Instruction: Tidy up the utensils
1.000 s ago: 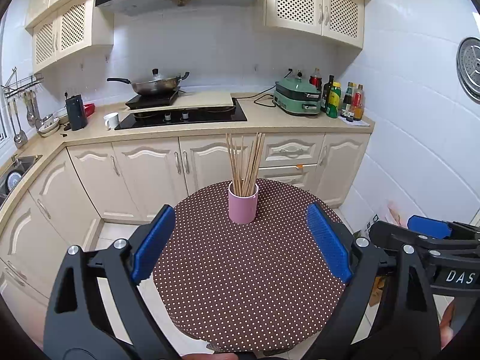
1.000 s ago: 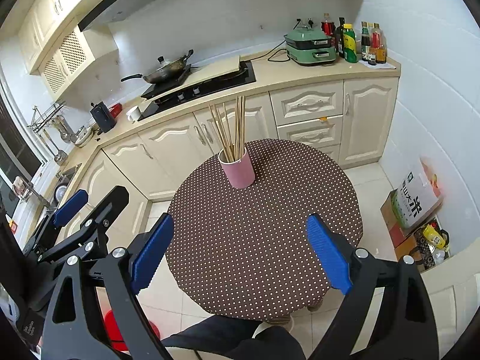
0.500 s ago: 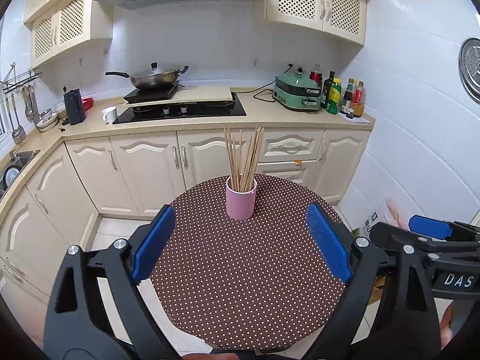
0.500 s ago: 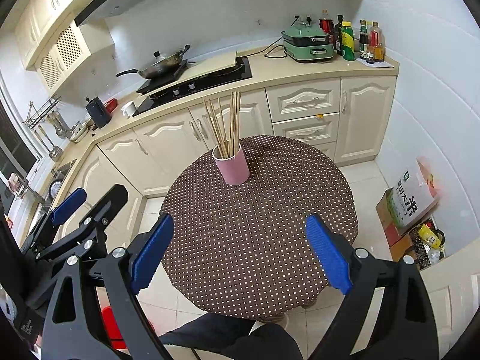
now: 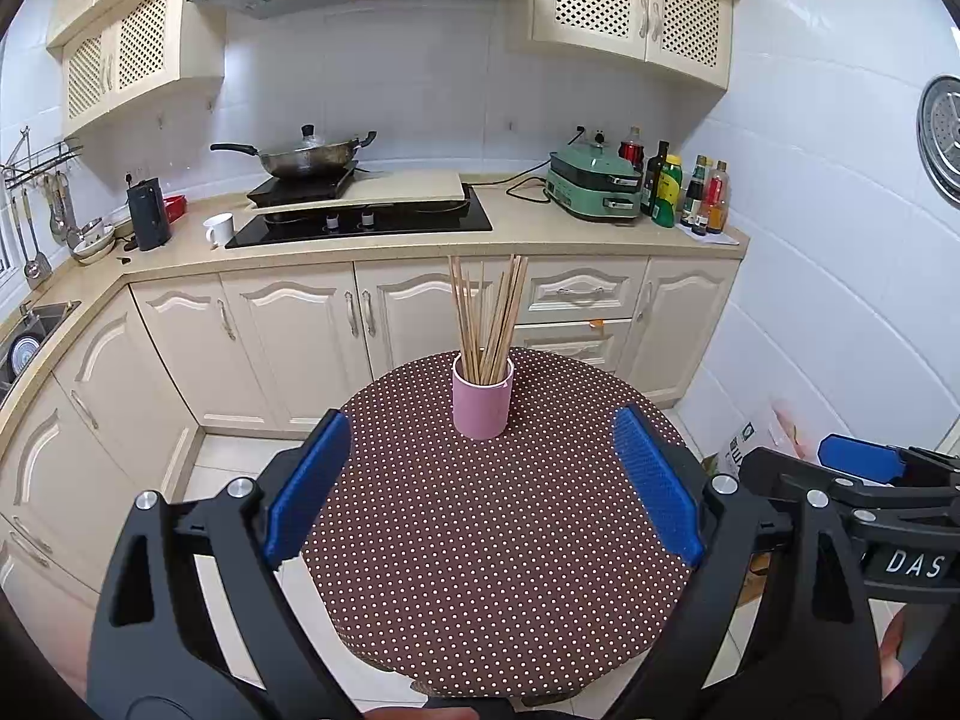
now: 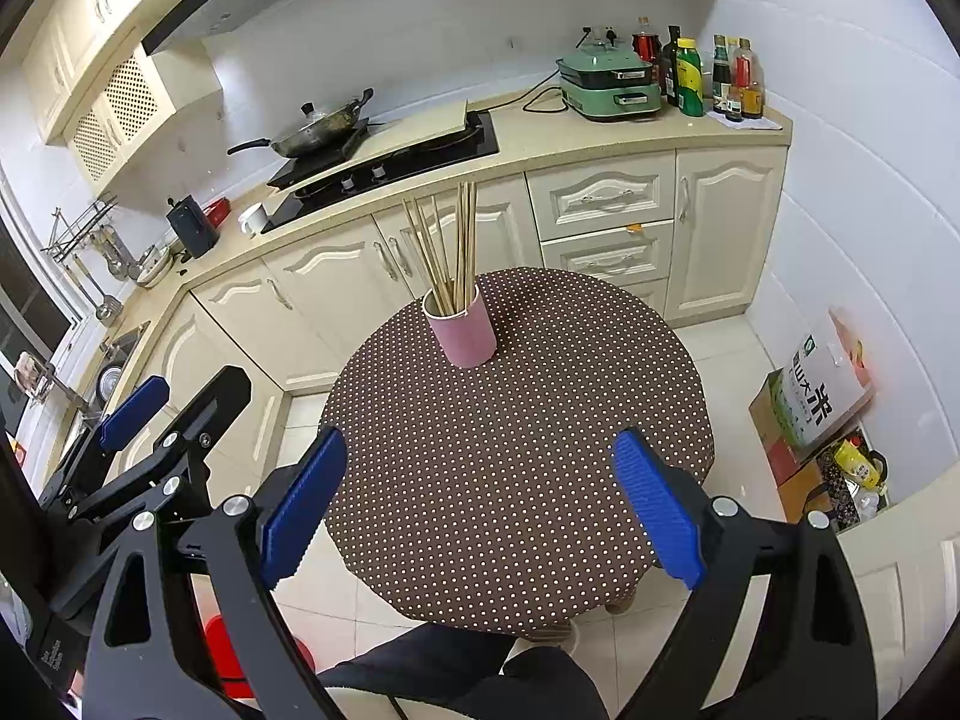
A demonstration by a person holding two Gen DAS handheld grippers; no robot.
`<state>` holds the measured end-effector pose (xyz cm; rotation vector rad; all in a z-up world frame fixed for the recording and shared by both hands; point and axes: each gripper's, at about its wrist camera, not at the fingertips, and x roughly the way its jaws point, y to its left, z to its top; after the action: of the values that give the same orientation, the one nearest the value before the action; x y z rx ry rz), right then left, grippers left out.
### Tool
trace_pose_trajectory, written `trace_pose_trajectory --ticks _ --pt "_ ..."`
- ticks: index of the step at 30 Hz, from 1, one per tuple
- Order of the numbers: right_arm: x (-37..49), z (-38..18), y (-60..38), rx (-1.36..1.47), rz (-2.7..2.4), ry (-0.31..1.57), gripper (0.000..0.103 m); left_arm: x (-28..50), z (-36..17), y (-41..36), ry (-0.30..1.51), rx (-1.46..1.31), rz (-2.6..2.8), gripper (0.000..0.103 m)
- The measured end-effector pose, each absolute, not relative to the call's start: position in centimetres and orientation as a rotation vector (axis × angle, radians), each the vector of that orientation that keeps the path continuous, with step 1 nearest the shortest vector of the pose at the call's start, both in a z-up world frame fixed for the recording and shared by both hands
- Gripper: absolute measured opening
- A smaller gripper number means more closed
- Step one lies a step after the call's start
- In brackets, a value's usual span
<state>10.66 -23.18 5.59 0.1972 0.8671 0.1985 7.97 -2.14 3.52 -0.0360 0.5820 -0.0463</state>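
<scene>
**Both tools spread wide above the dotted tabletop, chopsticks standing in the cup**

The left tool [image 5: 483, 486] hangs over the near part of the round tabletop [image 5: 492, 570], which wears a brown cloth with white dots. Its blue pads [image 5: 306, 486] stand far apart and nothing sits between them. The right tool [image 6: 480, 501] hovers likewise over the near edge, jaws released and empty, its blue pads [image 6: 657, 507] wide apart.

Ahead of both tools, toward the far side of the tabletop, stands a pink cup [image 5: 482, 402], upright. A bundle of wooden chopsticks [image 5: 489, 315] rises out of it, fanning slightly at the top. From the right tool's camera the cup [image 6: 461, 330] sits ahead and a little left of centre, the chopsticks [image 6: 447, 246] leaning left. The rest of the cloth lies bare between the tools and the cup.

Well beyond the cup runs a kitchen counter [image 5: 540, 231] with a black hob [image 5: 360, 222], a lidded wok [image 5: 300, 156], a green cooker [image 5: 594, 186] and a row of bottles [image 5: 684, 189]. The left tool shows at the left edge of the right camera's view. Dark trouser legs [image 6: 456, 672] show below the right tool.
</scene>
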Motion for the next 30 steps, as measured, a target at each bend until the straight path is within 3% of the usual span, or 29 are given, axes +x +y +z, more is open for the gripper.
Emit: trace_pose_trajectory --ticks 30 --pt "11.12 5.44 -22.93 0.188 0.213 0.881 0.087 7.94 3.16 -2.16 0.579 -0.028 -0.034 0.088"
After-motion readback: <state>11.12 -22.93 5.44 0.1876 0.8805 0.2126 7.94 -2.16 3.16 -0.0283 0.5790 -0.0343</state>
